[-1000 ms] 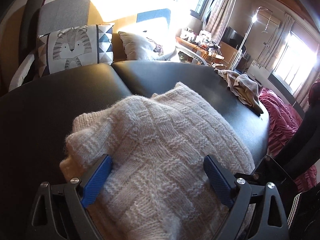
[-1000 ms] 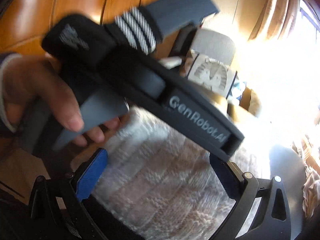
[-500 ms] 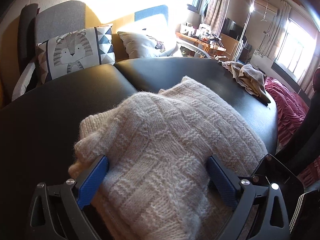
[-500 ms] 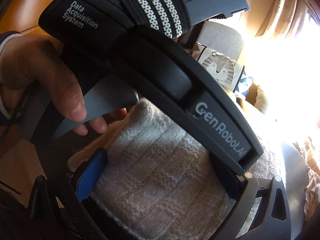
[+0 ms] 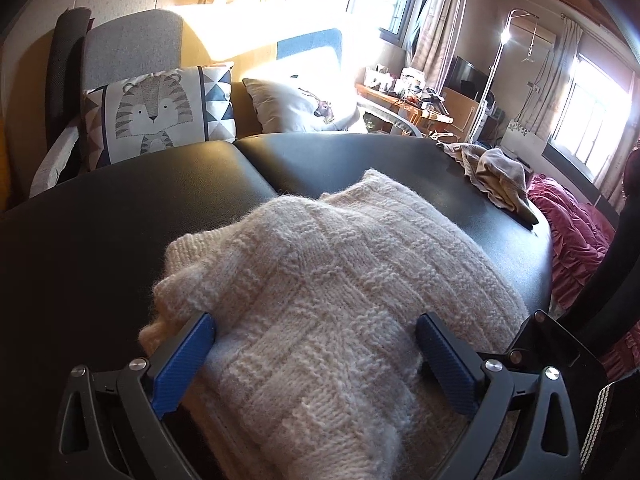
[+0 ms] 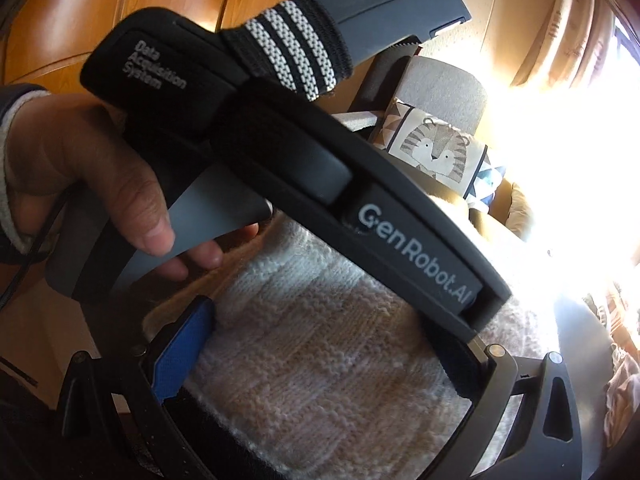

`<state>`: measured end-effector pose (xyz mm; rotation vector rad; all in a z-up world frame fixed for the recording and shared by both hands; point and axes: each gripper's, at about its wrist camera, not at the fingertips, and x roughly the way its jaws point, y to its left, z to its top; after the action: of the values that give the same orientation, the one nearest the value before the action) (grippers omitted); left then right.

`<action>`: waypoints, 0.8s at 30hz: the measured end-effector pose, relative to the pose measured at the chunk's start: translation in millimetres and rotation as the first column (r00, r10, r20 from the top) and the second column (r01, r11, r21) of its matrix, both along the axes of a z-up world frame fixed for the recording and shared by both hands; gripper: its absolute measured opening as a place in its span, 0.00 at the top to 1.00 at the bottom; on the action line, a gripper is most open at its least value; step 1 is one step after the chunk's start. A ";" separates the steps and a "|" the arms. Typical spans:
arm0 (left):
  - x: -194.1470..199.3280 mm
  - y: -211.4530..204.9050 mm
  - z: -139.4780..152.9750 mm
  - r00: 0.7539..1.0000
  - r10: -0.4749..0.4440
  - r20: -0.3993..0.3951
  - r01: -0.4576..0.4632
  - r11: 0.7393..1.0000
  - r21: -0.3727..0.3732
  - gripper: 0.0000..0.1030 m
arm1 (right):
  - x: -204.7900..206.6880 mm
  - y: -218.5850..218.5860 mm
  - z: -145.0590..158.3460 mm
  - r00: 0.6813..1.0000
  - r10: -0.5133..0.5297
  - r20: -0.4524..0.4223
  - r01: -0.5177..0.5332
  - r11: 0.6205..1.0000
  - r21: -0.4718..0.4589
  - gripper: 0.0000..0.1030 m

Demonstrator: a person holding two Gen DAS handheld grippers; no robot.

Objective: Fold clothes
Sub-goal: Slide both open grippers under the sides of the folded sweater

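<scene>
Sweater (image 5: 340,280) folded in a thick bundle on the black padded table (image 5: 120,220), near the front edge.
Left gripper (image 5: 316,344) has just been opening; its blue pads (image 5: 184,364) stand wide on either side of the knit with the sweater between them, not pinching it. Right gripper (image 6: 320,356) also spread wide over the same bundle, its far pad hidden behind the left tool, held by a hand (image 6: 92,184). Beyond: tiger cushion (image 5: 156,116) on a grey chair, beige cloth (image 5: 496,176) at the table's far right.
</scene>
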<state>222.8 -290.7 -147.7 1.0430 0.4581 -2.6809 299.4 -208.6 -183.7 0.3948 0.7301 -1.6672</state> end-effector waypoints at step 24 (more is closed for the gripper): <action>6.4 17.0 -8.0 0.996 0.053 0.067 -0.050 0.998 -0.040 0.00 | -108.4 79.3 6.1 0.957 -0.170 0.233 0.178 0.984 -0.014 0.00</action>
<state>229.2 -273.7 -155.7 1.0932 0.4129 -2.5896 191.0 -129.3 -177.5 0.6329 0.5035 -1.7597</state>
